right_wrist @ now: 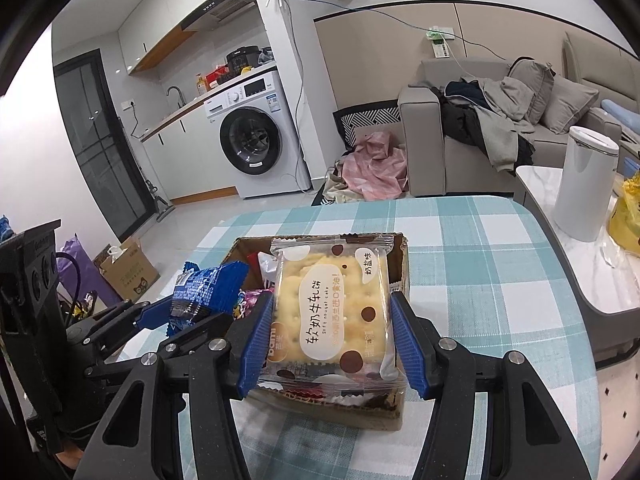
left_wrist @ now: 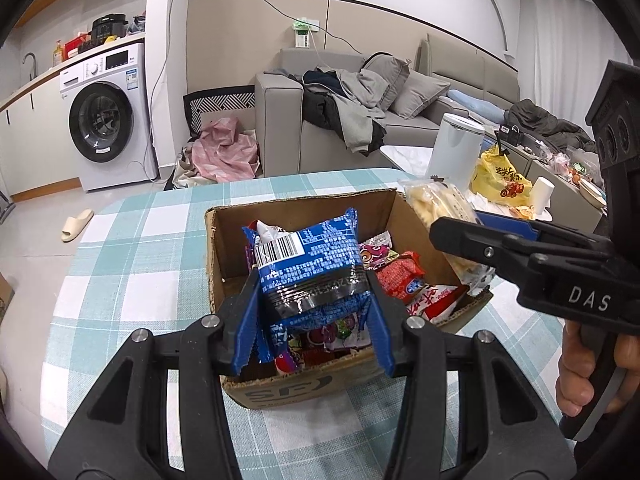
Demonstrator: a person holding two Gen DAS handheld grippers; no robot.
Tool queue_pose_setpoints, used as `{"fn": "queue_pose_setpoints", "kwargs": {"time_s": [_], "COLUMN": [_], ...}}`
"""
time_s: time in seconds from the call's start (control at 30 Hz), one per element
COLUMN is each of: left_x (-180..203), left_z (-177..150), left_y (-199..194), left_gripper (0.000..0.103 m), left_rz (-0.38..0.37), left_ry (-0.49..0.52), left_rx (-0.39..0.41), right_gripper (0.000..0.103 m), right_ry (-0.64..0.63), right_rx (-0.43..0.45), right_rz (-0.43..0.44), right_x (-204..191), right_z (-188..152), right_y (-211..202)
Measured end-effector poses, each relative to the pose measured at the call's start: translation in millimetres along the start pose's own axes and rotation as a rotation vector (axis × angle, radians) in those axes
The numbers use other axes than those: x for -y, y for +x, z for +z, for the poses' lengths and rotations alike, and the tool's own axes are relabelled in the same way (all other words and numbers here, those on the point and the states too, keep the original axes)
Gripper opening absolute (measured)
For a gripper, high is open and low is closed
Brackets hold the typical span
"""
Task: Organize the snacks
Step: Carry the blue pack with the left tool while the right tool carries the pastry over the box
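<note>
- One cardboard box (left_wrist: pixel 304 208) of snacks on checked worktop (left_wrist: pixel 132 248)
- Left gripper (left_wrist: pixel 312 312) clamped on one blue packet (left_wrist: pixel 308 260), over box
- Right gripper (right_wrist: pixel 332 340) clamped on one cracker packet (right_wrist: pixel 332 308), over box

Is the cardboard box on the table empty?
No: the cardboard box already holds several snack packets, including a red packet.
</note>
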State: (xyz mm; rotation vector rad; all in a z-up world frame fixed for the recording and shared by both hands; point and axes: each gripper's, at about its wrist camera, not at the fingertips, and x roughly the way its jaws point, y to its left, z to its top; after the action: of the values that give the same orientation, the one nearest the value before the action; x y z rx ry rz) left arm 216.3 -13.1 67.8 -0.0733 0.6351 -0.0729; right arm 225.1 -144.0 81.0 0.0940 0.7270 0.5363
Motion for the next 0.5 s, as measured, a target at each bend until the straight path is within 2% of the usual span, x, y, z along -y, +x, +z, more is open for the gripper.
{"fn": "queue_pose_setpoints", "kwargs": {"time_s": [0.5], "left_x": [-8], "left_z": [5], "left_y": [31], "left_gripper": [0.045], "left_rz": [-0.011], "left_ry": [0.001], "left_rx": [-0.050], "right_gripper": [0.058], "right_ry": [0.030], "right_rx": [-0.041], "right_rz": [0.001], "right_x": [10], "right_z": [14], "right_y": [32]}}
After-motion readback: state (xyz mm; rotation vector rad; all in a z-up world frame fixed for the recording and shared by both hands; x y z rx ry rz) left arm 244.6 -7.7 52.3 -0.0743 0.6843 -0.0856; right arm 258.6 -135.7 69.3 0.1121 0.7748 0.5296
